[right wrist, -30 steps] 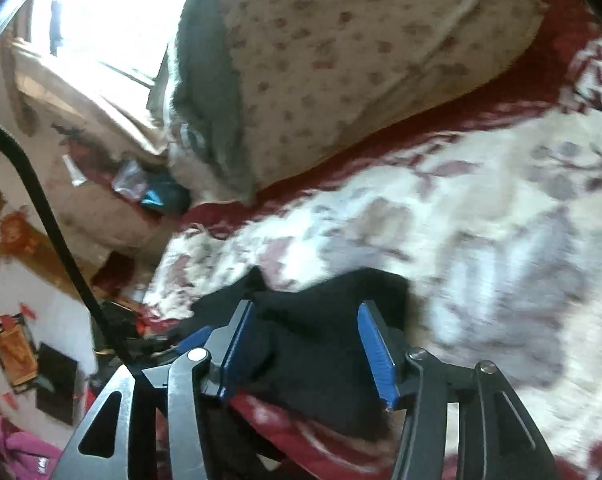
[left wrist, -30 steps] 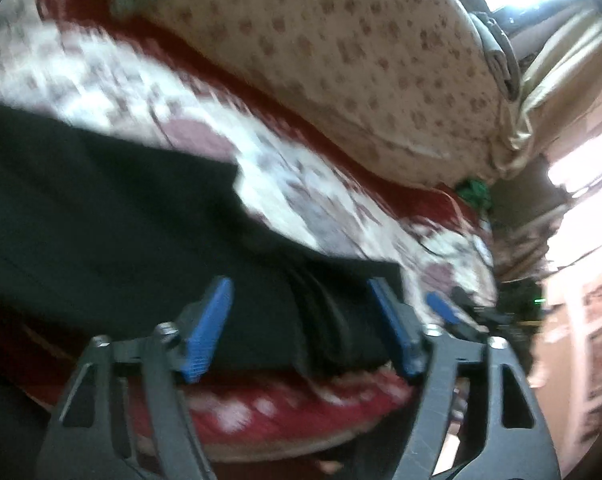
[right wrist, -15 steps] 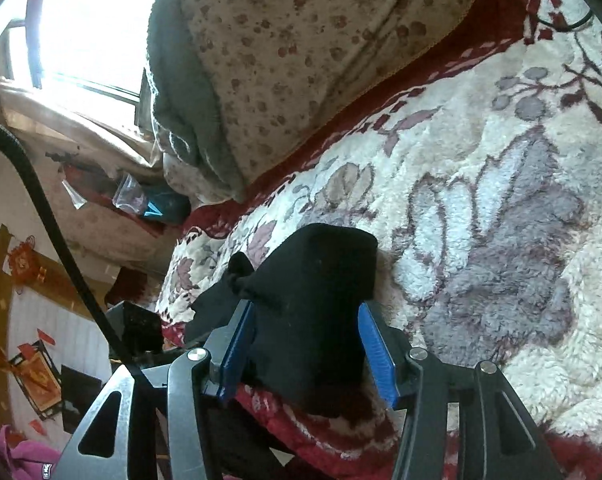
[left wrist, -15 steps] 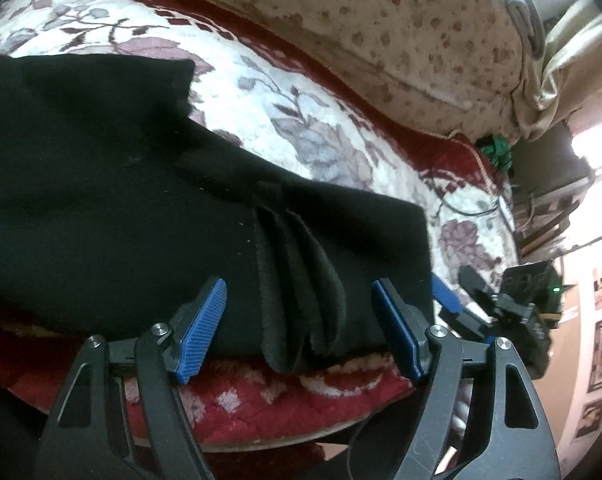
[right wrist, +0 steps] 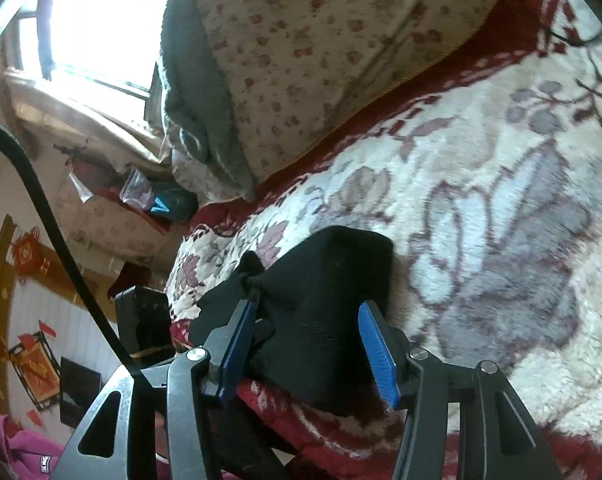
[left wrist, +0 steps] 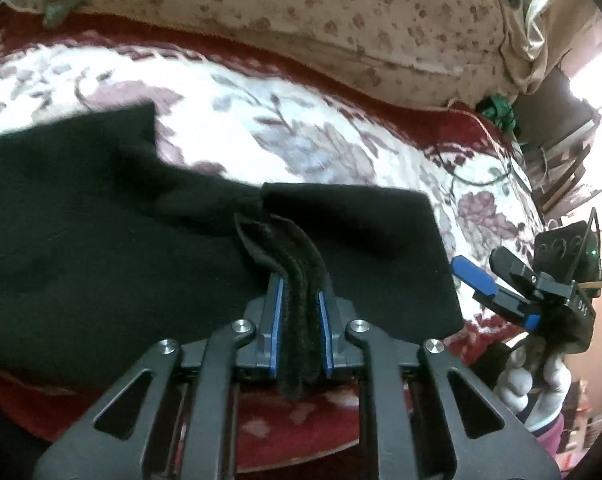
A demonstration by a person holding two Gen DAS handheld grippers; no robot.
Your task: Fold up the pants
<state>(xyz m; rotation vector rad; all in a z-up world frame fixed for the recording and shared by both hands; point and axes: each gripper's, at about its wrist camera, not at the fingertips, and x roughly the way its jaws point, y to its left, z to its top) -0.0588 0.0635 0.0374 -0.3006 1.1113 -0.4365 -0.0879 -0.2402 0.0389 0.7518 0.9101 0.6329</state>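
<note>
L grip [left wrist: 299, 304] just closed, clamped on pants [left wrist: 101, 248] fold | R grip [right wrist: 313, 344] jaws apart

Matt black cloth pants [left wrist: 101, 248]

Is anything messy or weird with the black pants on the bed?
Yes. The black pants are bunched into thick ridges at their near edge, where the left gripper has just closed and now pinches the folds. That edge hangs over the side of the flowery blanket instead of lying flat. Nothing looks torn.
</note>
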